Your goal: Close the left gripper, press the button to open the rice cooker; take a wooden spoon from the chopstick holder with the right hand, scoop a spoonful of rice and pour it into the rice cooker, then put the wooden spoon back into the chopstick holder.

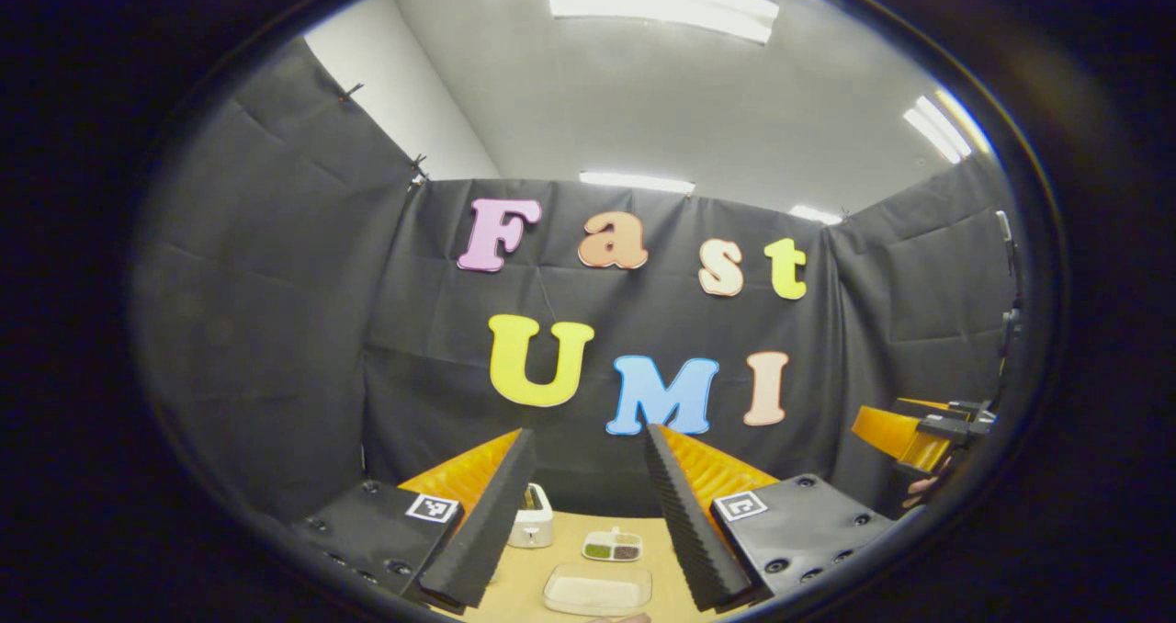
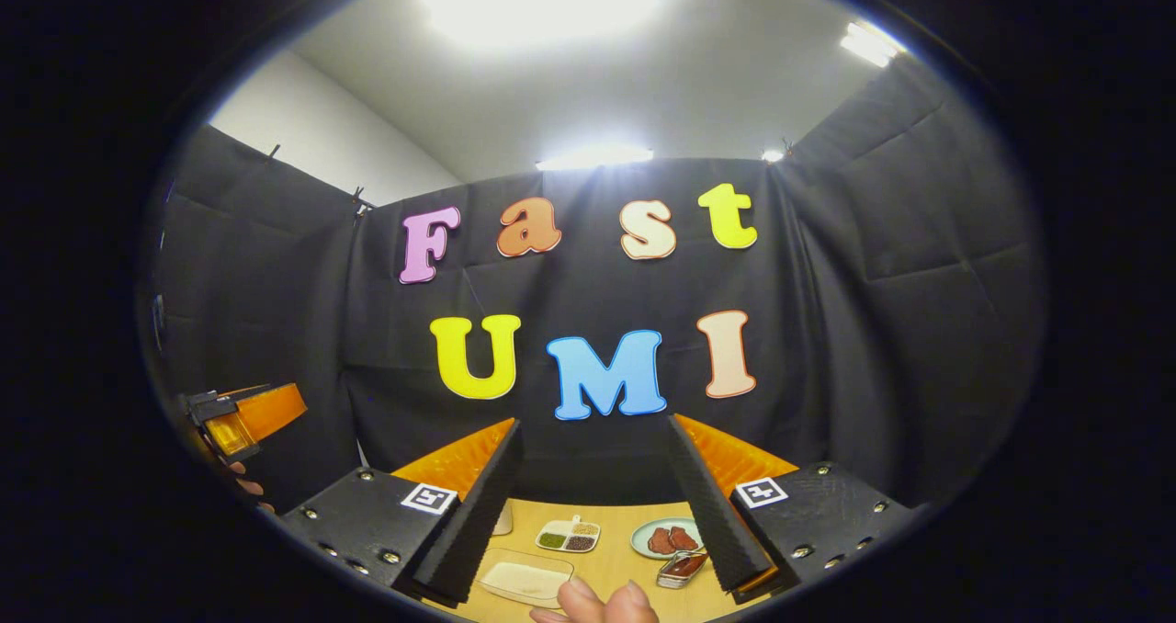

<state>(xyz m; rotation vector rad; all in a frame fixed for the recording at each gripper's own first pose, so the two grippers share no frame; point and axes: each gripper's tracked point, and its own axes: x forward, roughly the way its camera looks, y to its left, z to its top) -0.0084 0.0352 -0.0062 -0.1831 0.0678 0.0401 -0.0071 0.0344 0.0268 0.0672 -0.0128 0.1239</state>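
Between my left gripper's fingers, spread wide with nothing in them, lies the wooden table, and nearest on it a shallow clear tray of rice. Beyond that sits a small divided dish, and to its left a white chopstick holder, half hidden behind my left finger. I can't make out the rice cooker or the spoon from here.

My right gripper is held parted and empty too; below it the tips of a hand poke in at the near edge, then the same tray of rice, the divided dish and a plate of red pieces.

I judge that nothing has begun: the left fingers must first shut, then I need to drop down and find the cooker's button.
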